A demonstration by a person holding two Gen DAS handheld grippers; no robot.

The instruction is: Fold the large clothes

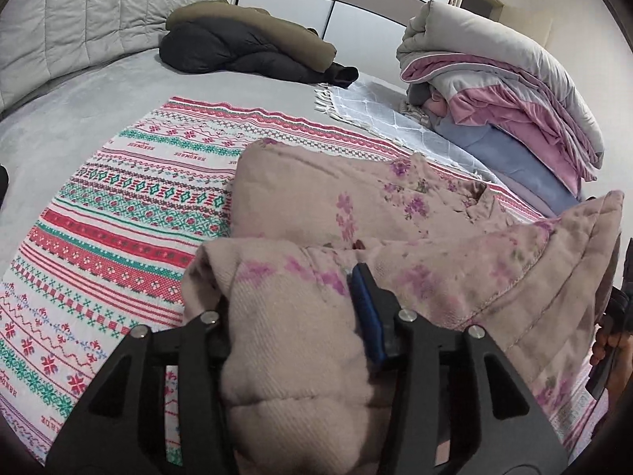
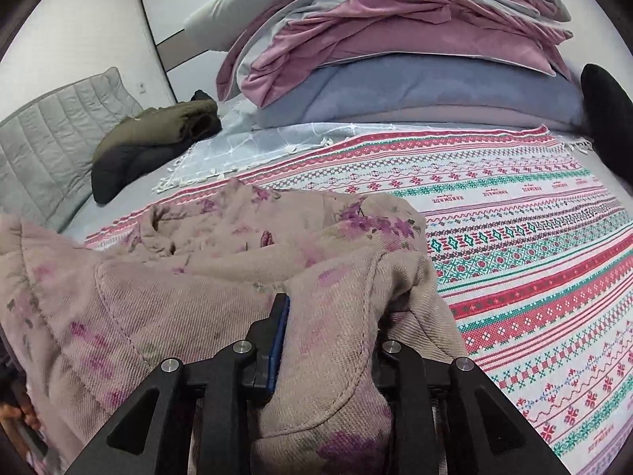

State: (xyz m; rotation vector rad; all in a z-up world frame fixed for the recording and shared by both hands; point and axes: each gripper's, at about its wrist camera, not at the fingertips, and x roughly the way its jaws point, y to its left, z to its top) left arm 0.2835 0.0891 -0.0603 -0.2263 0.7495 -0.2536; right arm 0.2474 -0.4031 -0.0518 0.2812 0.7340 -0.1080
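— Why is the bed (image 1: pixel 79 91) laid out as it is?
— A working surface appears to be provided by the patterned cloth (image 1: pixel 118 206), which is spread flat over the grey cover. The stacked bedding (image 1: pixel 514 91) is kept to the far side, and the dark and olive coats (image 1: pixel 245 47) are left near the headboard (image 1: pixel 79 12), well apart from the cloth, so that the middle is kept free for folding.

— And where is the garment found?
— The pink floral padded jacket (image 1: pixel 356 198) is lying on the patterned cloth, at the near edge of it. Its far part is rested on the cloth, while its near part is raised in two bunches, one at each tool.

— Why is it raised in that way?
— A fold is judged to be in hand: the near edge seems to be lifted so that it can be carried over the resting part.

— How is the left gripper (image 1: pixel 292 308) held?
— It is closed upon a thick bunch of the jacket, with the blue pad pressed into the fabric on one side.

— And the right gripper (image 2: pixel 332 328)?
— The same is seen there: padded cloth is clamped between its fingers, and the jaws are kept fairly wide only by the bulk of what is held.
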